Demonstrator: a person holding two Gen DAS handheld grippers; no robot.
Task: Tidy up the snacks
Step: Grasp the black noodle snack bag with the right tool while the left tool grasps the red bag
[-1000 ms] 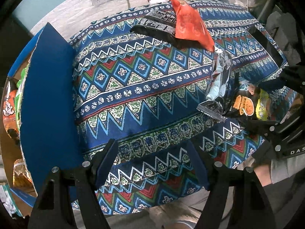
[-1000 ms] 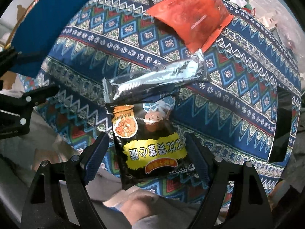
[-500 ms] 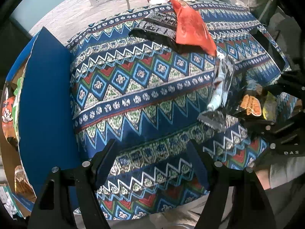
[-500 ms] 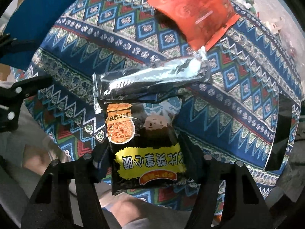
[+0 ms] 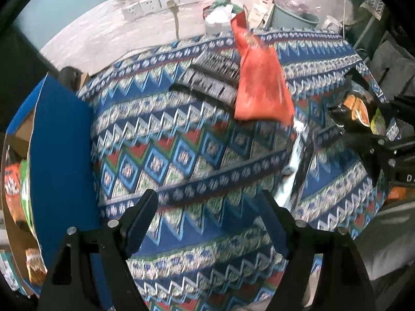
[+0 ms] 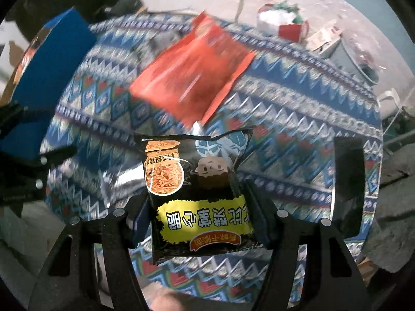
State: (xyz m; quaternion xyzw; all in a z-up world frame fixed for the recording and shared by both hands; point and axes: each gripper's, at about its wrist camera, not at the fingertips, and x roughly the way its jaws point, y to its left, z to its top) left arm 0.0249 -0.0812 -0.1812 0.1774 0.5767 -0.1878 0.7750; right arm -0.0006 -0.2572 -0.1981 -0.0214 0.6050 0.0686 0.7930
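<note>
My right gripper is shut on a black and yellow noodle snack bag and holds it lifted above the patterned tablecloth. The bag also shows at the right edge of the left wrist view. A red snack bag lies further back on the cloth, and in the left wrist view it partly covers a dark packet. A silver packet lies on the cloth, mostly hidden behind the held bag in the right wrist view. My left gripper is open and empty over the cloth.
A blue box flap stands at the table's left side, with snack bags inside the box behind it. A black flat object lies at the right of the cloth. Wall sockets, a bin and clutter stand behind the table.
My right gripper has closed on the black and yellow bag and lifted it off the silver packet. Both cameras have tilted up, showing more of the back wall.
</note>
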